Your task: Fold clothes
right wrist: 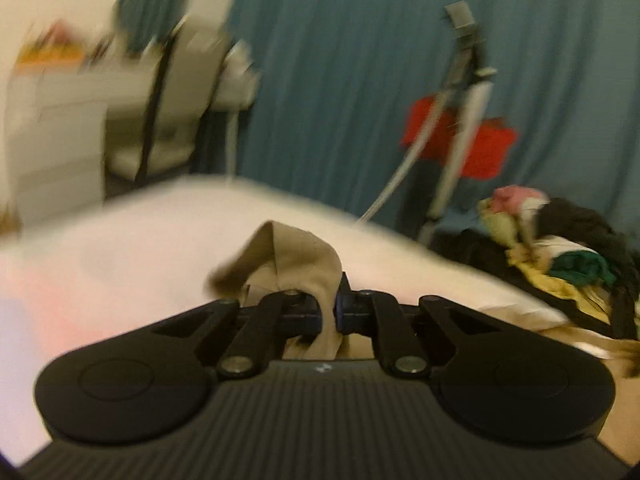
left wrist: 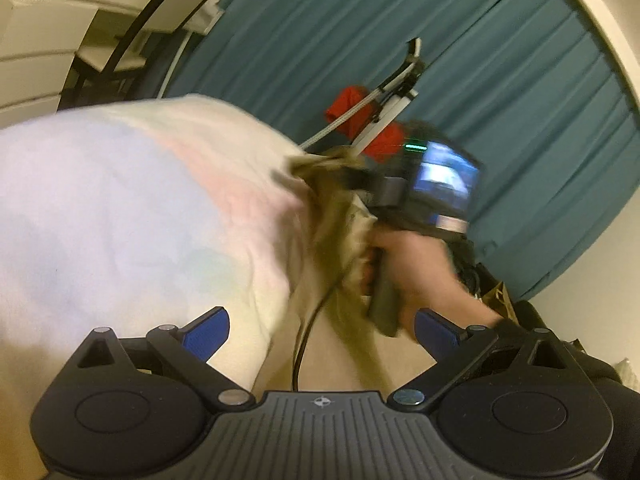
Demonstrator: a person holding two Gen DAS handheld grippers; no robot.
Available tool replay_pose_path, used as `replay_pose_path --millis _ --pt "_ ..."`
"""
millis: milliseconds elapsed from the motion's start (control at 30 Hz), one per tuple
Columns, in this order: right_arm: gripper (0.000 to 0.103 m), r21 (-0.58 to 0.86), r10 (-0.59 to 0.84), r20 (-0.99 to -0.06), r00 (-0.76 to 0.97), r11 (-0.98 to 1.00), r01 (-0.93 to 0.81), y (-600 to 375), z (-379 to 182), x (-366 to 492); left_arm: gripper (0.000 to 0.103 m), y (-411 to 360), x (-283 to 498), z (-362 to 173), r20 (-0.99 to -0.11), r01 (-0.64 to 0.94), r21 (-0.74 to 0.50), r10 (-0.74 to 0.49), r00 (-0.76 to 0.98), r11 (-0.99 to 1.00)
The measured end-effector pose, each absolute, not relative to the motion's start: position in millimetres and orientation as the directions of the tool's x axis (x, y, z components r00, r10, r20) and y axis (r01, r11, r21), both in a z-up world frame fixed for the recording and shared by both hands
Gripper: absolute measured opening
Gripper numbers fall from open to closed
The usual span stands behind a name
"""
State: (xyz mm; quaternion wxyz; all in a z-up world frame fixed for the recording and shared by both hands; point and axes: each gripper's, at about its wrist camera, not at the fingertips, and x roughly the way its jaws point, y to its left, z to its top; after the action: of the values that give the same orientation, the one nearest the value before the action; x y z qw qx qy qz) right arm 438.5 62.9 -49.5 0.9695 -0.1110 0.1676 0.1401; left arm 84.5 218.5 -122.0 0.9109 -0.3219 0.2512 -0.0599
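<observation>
- Beige garment (right wrist: 298, 258) is bunching up crumpled, rising in a limp peak over the white surface (right wrist: 160, 240); motion blur is smearing its edges.
- Left gripper (left wrist: 320, 332) is sitting wide apart, blue pads (left wrist: 206, 334) gripping nothing, white surface beneath them.
- Right gripper (right wrist: 329, 312) is clamping the beige garment, fingers pressed nearly together with a fold of cloth pinched between them.
- Left wrist view: a hand (left wrist: 416, 264) is gripping the right unit's handle, the garment trailing beside it.
- Clothes pile (right wrist: 560, 256) is lying to the right, against the teal curtain (right wrist: 340, 60).
</observation>
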Motion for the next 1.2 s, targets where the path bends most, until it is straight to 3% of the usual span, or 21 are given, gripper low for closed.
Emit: replay_pose_path --millis 333,433,600,667,733,800,1000,1200 --pt "0.008 0.183 -0.058 -0.253 0.966 0.977 0.106 -158 -22 409 0.1 194 84 -115 -0.404 0.042 -0.589 -0.339 0.849 0.807" --pt "0.008 0.219 -0.142 -0.338 0.93 0.95 0.224 -206 -59 413 0.1 183 96 -123 -0.434 0.06 -0.567 -0.36 0.826 0.821" --pt "0.013 0.225 -0.119 -0.497 0.86 0.939 0.26 -236 -113 426 0.1 165 110 -138 -0.475 0.081 -0.535 -0.38 0.794 0.841" --pt "0.028 0.229 -0.082 -0.533 0.842 0.944 0.237 -238 -122 426 0.1 159 119 -142 -0.491 0.085 -0.519 -0.378 0.785 0.851" --pt "0.067 0.227 -0.038 -0.519 0.854 0.957 0.18 -233 -114 420 0.1 155 129 -145 -0.5 0.095 -0.509 -0.384 0.777 0.855" --pt "0.079 0.209 -0.023 -0.499 0.866 0.967 0.146 -223 -98 407 0.1 151 136 -148 -0.507 0.106 -0.495 -0.386 0.771 0.862" --pt "0.079 0.206 0.05 -0.433 0.9 0.978 0.045 -201 -37 350 0.1 132 120 -137 -0.493 0.188 -0.413 -0.392 0.776 0.891" --pt "0.079 0.198 0.082 -0.37 0.925 0.98 -0.007 -184 14 230 0.1 117 92 -119 -0.458 0.295 -0.348 -0.436 0.775 0.89"
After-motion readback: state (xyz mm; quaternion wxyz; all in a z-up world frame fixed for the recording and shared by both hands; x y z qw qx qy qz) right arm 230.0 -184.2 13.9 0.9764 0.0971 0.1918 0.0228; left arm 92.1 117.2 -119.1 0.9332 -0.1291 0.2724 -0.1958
